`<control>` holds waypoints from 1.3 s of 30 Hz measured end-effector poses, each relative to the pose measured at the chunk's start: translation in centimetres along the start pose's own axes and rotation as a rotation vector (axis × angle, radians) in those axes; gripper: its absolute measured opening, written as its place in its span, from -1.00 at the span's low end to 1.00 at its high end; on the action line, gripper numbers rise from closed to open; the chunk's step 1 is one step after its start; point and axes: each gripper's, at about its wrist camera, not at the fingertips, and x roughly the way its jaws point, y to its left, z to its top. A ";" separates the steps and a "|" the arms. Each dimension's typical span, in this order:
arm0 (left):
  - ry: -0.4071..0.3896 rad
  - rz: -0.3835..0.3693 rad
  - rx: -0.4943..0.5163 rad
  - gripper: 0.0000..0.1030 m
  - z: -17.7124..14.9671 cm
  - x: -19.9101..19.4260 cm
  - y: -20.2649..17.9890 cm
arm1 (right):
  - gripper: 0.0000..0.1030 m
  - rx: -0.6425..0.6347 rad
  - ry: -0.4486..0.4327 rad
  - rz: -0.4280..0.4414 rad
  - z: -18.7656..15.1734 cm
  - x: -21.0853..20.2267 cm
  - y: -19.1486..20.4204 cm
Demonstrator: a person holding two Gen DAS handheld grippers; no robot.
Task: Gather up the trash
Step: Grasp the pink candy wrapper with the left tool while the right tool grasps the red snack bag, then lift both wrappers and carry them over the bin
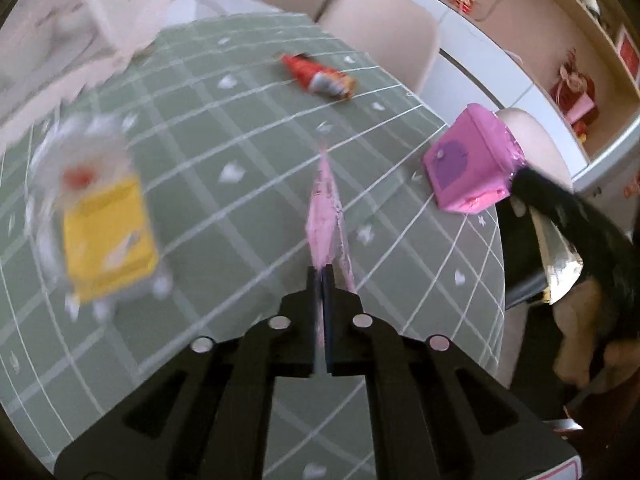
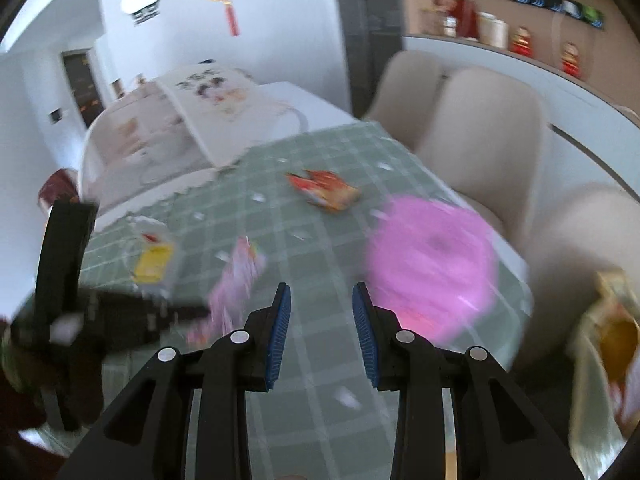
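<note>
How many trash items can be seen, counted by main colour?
Pink: 2, the pink wrapper shut in the left gripper and the pink box.
Yellow: 1, the yellow packet.
Red-orange: 1, the red wrapper.
Total: 4.

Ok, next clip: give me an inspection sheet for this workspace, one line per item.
Surface: green checked tablecloth, white scraps scattered on it.
Job's things: pink wrapper pinched in the left gripper; red wrapper, yellow packet and pink carton on the cloth.
Clutter: white printed bag at the far end.
Grippers: left shut on the wrapper; right gripper open, empty.
Cables: nothing seen.
Surroundings: beige chairs, shelf ornaments.
</note>
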 end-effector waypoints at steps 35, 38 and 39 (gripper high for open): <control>-0.075 -0.065 -0.014 -0.13 -1.4 -3.5 4.2 | -0.79 -0.077 0.092 -0.155 8.1 8.9 4.2; -0.063 -0.053 -0.020 -0.13 -0.9 -2.7 3.4 | -0.79 -0.082 0.078 -0.158 7.0 6.1 4.9; -0.057 -0.042 -0.024 -0.13 -0.6 -2.2 3.1 | -0.79 -0.079 0.077 -0.159 6.7 5.6 5.0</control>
